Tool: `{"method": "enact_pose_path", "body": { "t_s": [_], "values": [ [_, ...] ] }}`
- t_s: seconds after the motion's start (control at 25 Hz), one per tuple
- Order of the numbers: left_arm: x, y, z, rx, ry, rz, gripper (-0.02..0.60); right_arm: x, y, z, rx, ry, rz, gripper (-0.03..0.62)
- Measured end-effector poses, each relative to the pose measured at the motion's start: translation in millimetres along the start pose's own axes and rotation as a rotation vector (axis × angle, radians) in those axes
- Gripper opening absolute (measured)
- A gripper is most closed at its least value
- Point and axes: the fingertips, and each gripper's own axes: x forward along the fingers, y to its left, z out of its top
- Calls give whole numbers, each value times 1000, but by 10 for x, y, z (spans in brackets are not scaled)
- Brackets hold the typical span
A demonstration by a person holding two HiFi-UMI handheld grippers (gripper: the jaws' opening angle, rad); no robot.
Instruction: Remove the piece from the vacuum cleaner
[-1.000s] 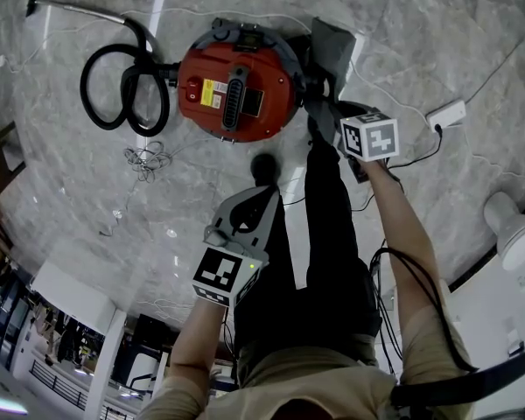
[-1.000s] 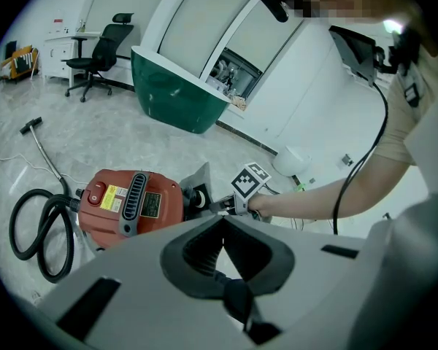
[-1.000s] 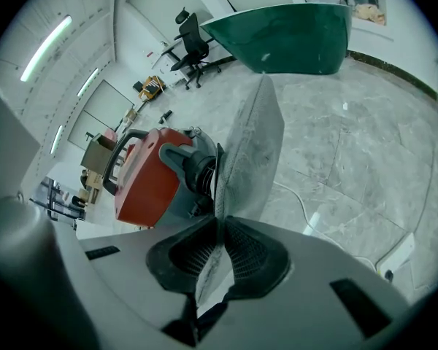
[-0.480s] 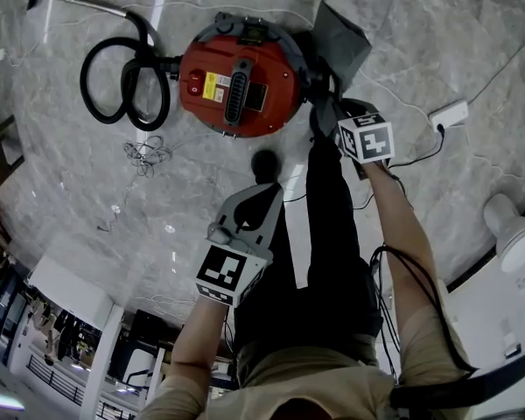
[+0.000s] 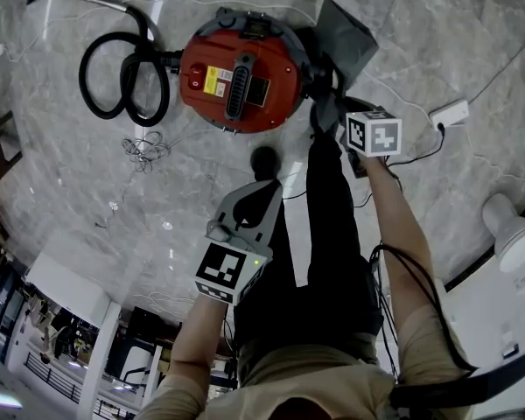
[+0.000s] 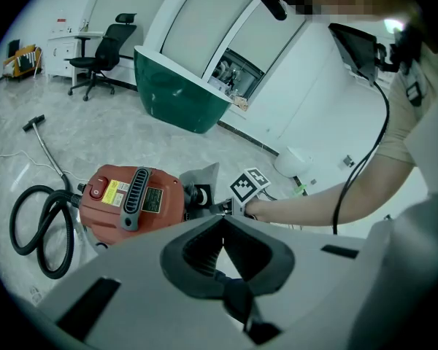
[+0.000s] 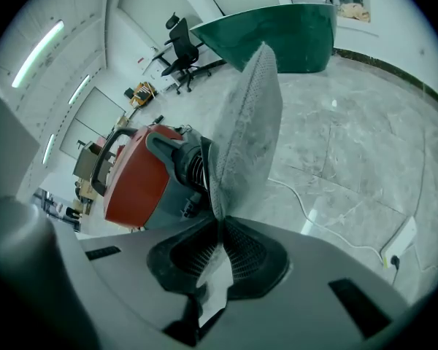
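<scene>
The left gripper [image 5: 265,191] hangs nearest the person. Its jaws are pressed together with nothing between them, and it points down at bare floor [image 5: 437,24] short of the machine.

Past it, the right gripper [image 7: 220,226] has its jaws closed almost completely on the lower edge of the grey fabric piece [image 7: 244,122], and a flap of that fabric runs back between the pads. The piece stands up from the grip like a flat pouch. Its inner edge is right against the black ribbed collar on the side of the red vacuum cleaner [image 5: 236,77], and I cannot tell whether it is seated there or already free.

The cleaner sits on the floor well away from the wall edge, with its black hose [image 5: 122,81] coiled on the far side.

To do this step well, I would keep the pinch firm and draw the piece straight out along the collar's line, away from the red body. Twisting it could tear the fabric or drag the cleaner along. The idle left gripper could brace the housing if it starts to slide.
</scene>
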Motion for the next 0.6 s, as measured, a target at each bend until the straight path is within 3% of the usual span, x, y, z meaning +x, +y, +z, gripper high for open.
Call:
{"method": "enact_pose_path", "body": {
  "t_s": [0.2,0.4,0.6],
  "values": [
    [74,-32,-21,-7,0,-10,-6,30,55,30,-64,15,-51,38],
    [144,-164,38,-2,-4,-38,-6,137,31,126,-49,35,-71,40],
    [138,-93,26,5,9,-28,-6,166,39,114,-89,50,-11,38]
  ]
}}
